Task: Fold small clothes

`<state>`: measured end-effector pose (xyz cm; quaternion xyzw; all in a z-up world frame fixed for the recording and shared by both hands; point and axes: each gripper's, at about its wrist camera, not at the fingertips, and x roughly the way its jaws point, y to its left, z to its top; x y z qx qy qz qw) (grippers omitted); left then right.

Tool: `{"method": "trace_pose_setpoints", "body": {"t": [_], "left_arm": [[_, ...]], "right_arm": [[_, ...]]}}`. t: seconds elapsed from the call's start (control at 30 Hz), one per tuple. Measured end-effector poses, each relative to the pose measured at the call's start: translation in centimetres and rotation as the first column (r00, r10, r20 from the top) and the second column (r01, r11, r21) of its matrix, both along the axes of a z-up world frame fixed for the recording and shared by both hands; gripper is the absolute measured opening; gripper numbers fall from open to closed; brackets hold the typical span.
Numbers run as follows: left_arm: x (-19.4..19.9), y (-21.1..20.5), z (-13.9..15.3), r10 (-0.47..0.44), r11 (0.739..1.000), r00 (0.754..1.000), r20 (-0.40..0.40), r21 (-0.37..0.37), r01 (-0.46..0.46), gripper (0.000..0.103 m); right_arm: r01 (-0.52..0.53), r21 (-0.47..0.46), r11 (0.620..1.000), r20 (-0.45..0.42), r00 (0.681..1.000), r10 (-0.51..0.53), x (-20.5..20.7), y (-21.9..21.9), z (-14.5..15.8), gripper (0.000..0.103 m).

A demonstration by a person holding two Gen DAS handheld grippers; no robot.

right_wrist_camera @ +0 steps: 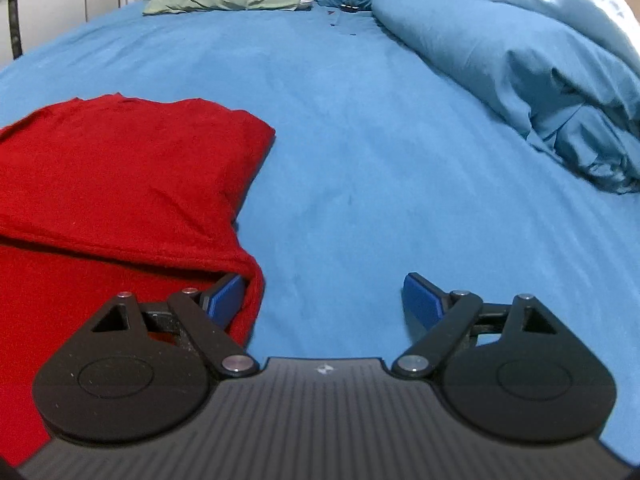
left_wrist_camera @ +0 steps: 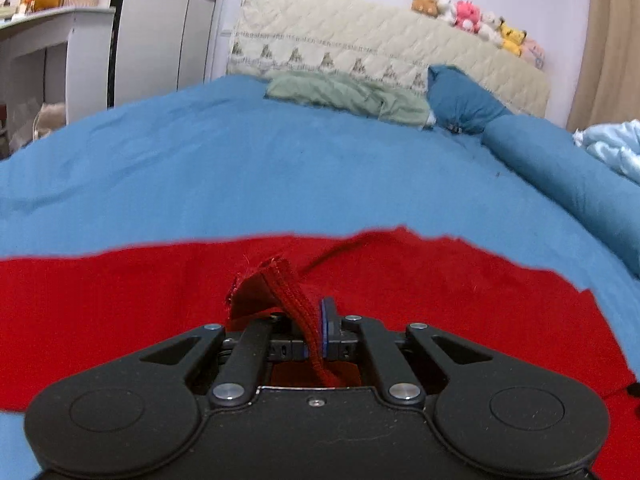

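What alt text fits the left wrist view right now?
The left gripper is shut on a hem of the red garment, which lies on a blue bedsheet. Beyond are pillows and a headboard topped with plush toys.

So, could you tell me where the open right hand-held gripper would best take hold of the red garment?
Probably at the garment's near right corner, coming in from the right over the bare blue sheet. The folded edge drapes there beside the right hand-held gripper, whose left pad is already at the cloth. The left hand-held gripper is shut on a hem strip.
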<state>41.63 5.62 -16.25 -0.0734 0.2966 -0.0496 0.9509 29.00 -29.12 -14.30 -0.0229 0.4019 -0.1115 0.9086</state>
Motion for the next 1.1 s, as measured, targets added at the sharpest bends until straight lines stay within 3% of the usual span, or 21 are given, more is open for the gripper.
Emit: {"method": "trace_pose_setpoints", "body": {"t": [0.13,0.23,0.33,0.43,0.5,0.6,0.63,0.73,0.9,1.03,1.1], "left_arm": [[-2.3,1.7,0.4,0.063,0.996,0.998,-0.010,0.061,-0.062,0.032],[-4.6,2.7,1.9,0.124,0.981,0.991,0.051,0.146,-0.130,0.046],[-5.1,2.2,3.3,0.030,0.989,0.997,0.076,0.143,-0.041,0.048],[-3.7,-0.2,3.4,-0.069,0.986,0.996,0.051,0.156,0.060,0.062],[-2.4,-1.2,2.8,-0.116,0.980,0.993,0.018,0.162,0.112,0.062],[-1.4,-1.2,1.6,-0.124,0.980,0.992,-0.022,0.153,0.126,0.062],[-1.3,-0.9,1.3,-0.120,0.982,0.992,-0.035,0.145,0.124,0.062],[-2.4,-0.2,1.1,-0.129,0.985,0.991,-0.028,0.112,0.132,0.062],[-3.1,-0.1,0.8,-0.154,0.982,0.988,-0.020,0.105,0.155,0.066],[-0.9,0.3,0.0,-0.126,0.988,0.991,-0.054,0.081,0.130,0.071],[1.2,0.6,-0.8,-0.125,0.990,0.982,-0.139,0.050,0.133,0.073]], "right_arm": [[-0.040,-0.046,0.998,-0.038,0.999,0.039,-0.2,0.3,1.1,0.100],[-0.078,-0.070,0.995,-0.038,0.996,0.075,-0.9,1.1,2.9,0.101],[-0.198,-0.009,0.980,0.075,0.977,0.198,-0.9,3.1,4.4,0.102],[-0.282,0.108,0.953,0.156,0.952,0.264,1.3,5.2,4.1,0.102],[-0.280,0.165,0.946,0.154,0.954,0.256,3.0,5.9,2.5,0.102],[-0.199,0.161,0.967,0.058,0.980,0.192,4.1,5.2,-0.9,0.103],[-0.189,0.187,0.964,0.084,0.981,0.176,3.4,4.2,-1.4,0.103],[-0.145,0.273,0.951,0.085,0.988,0.126,2.7,2.3,-0.8,0.103],[-0.205,0.274,0.940,0.209,0.966,0.150,5.3,3.7,1.9,0.103],[-0.215,0.287,0.934,0.152,0.972,0.177,10.5,5.1,-0.4,0.103],[-0.169,0.271,0.948,0.115,0.983,0.142,11.9,4.7,-1.9,0.103]]}}
